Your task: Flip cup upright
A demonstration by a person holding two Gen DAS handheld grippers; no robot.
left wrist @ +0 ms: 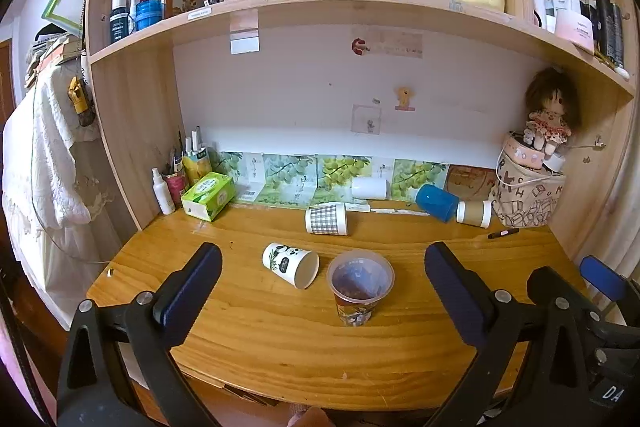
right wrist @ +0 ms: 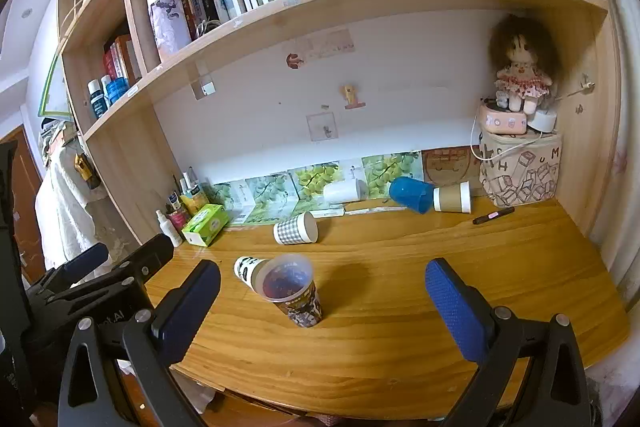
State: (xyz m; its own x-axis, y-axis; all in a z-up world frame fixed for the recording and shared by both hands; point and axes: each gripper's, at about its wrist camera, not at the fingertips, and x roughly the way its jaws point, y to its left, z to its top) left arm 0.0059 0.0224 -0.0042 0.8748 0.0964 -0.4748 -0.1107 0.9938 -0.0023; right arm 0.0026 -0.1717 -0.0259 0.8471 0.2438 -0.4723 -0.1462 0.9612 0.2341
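Note:
A clear plastic cup with a dark printed sleeve (left wrist: 359, 287) stands upright near the desk's front middle; it also shows in the right wrist view (right wrist: 292, 289). A panda paper cup (left wrist: 291, 263) lies on its side just left of it, partly hidden behind it in the right wrist view (right wrist: 245, 269). A checked cup (left wrist: 327, 219) (right wrist: 295, 228), a white cup (left wrist: 370, 188), a blue cup (left wrist: 436, 203) (right wrist: 412, 193) and a brown cup (left wrist: 474, 213) (right wrist: 452, 197) lie on their sides farther back. My left gripper (left wrist: 322, 291) and right gripper (right wrist: 322, 301) are open and empty, short of the cups.
A green tissue box (left wrist: 208, 195) and bottles stand at the back left. A printed bag (left wrist: 528, 197) with a doll on top sits at the back right. A pen (left wrist: 503, 233) lies near it. The wooden desk (left wrist: 280, 347) ends just ahead of the fingers. Shelves overhang.

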